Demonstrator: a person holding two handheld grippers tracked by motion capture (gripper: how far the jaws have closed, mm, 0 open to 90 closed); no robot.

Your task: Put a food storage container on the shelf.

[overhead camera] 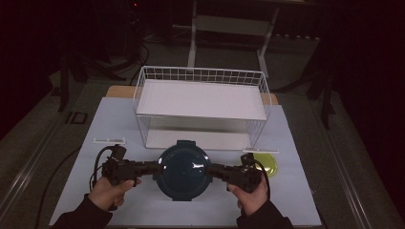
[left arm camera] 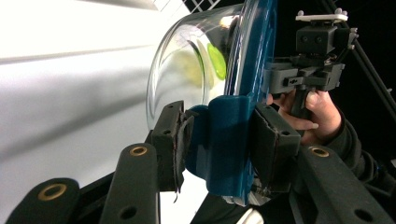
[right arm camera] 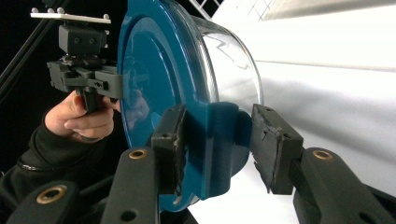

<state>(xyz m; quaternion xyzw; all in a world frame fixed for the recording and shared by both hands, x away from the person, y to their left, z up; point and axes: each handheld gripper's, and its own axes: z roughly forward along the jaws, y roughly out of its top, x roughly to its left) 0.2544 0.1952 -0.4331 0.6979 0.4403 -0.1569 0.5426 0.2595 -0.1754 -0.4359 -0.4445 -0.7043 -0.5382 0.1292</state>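
Observation:
A round glass container with a dark blue lid (overhead camera: 183, 169) stands on the white table near its front edge. My left gripper (overhead camera: 156, 168) grips the lid's left latch tab (left arm camera: 224, 140), jaws closed on it from both sides. At the opposite side, my right gripper (overhead camera: 210, 171) is shut on the right latch tab (right arm camera: 215, 140). In the left gripper view the glass bowl (left arm camera: 187, 70) is transparent, with something green behind it. The right gripper view has the blue lid (right arm camera: 154, 70) side-on, with the other hand and its gripper (right arm camera: 84, 70) beyond.
A white wire basket rack (overhead camera: 200, 100) with a flat shelf stands behind the container. A yellow-green disc (overhead camera: 266, 164) lies to the right of my right gripper. Small white strips (overhead camera: 110, 140) lie at the rack's front corners. The white table top (overhead camera: 286, 200) ends near the hands.

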